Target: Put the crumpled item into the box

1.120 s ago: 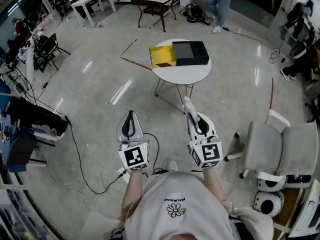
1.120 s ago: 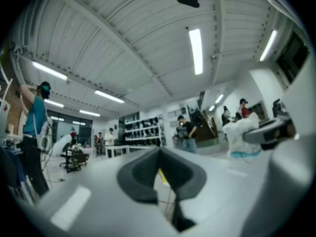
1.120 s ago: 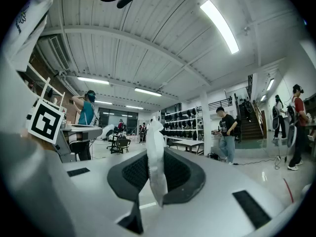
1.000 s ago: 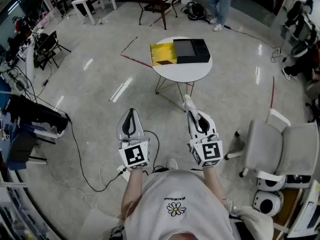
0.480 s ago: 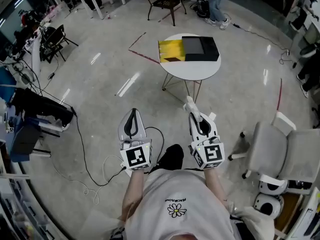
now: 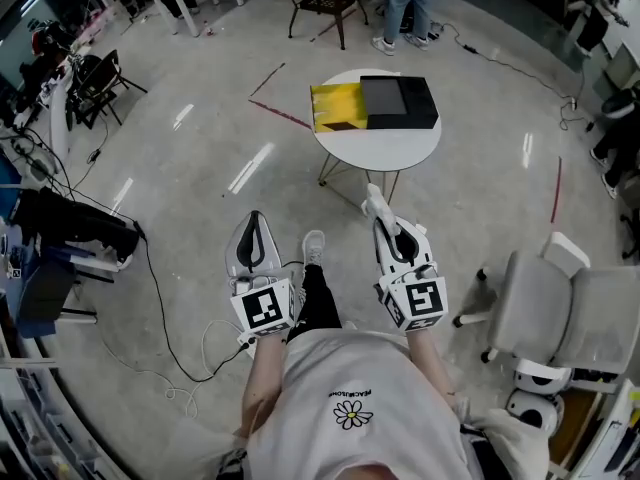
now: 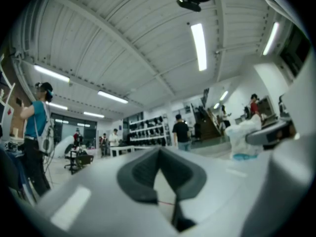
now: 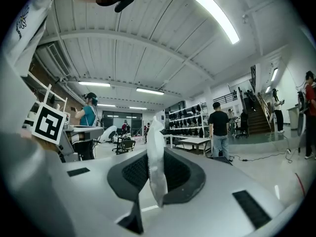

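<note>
1. The left gripper [image 6: 256, 218] hung at the near left with its jaws clenched together on nothing; the left gripper view showed only the pads [image 7: 143, 174] meeting at the tips.
2. The right gripper [image 6: 374, 198] was clamped on the crumpled item [image 8: 155, 167], a thin white wad pinched between its pads.
3. In the right gripper view the item's long axis ran up and down between the jaws, rising above the pads. In the head view it poked out past the tips, pointing far toward the table [image 6: 385, 153].
4. The box [image 6: 398, 103] sat open at the far side of the table, with a yellow flap [image 6: 338, 106] touching its left edge. It was well apart from both grippers.
5. The step in hand looked like the carry. To do it well:
   - Hold the pinch firm, since the wad was light and only thinly gripped.
   - Keep the gripper level.
   - Bring the tips over the black tray, not the yellow flap.
   - Lower before letting go.
</note>
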A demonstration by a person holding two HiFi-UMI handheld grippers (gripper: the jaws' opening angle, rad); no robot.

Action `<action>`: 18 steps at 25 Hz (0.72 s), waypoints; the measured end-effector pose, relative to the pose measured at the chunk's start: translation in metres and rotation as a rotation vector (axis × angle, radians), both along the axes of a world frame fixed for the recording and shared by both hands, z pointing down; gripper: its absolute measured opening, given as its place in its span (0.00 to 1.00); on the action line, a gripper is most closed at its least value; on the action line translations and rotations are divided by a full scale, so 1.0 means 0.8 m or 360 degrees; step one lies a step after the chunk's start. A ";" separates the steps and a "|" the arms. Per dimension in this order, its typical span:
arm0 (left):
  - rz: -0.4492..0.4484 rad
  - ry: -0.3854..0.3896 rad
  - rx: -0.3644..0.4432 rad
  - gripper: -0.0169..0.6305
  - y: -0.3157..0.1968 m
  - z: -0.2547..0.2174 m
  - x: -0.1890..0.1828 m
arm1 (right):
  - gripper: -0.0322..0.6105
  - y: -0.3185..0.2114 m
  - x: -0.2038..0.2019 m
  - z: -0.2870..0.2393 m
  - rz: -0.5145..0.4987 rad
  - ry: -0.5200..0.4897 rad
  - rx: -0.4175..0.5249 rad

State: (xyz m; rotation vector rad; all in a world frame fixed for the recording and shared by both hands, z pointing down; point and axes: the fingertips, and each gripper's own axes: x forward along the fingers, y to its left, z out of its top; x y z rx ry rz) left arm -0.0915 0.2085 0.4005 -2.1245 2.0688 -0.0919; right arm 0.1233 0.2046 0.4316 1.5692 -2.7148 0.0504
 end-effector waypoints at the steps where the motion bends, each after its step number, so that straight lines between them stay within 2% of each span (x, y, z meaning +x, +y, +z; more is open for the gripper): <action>1: 0.0006 0.0001 0.0006 0.02 -0.015 -0.002 -0.004 | 0.13 -0.012 -0.002 -0.002 0.0011 0.0004 0.0005; 9: 0.0082 0.0041 0.0023 0.02 -0.158 -0.016 -0.025 | 0.13 -0.130 -0.018 -0.011 0.0101 0.0065 0.0009; 18: 0.0255 0.0023 0.0038 0.02 -0.366 -0.037 -0.055 | 0.13 -0.325 -0.047 -0.031 0.0291 0.0099 -0.0007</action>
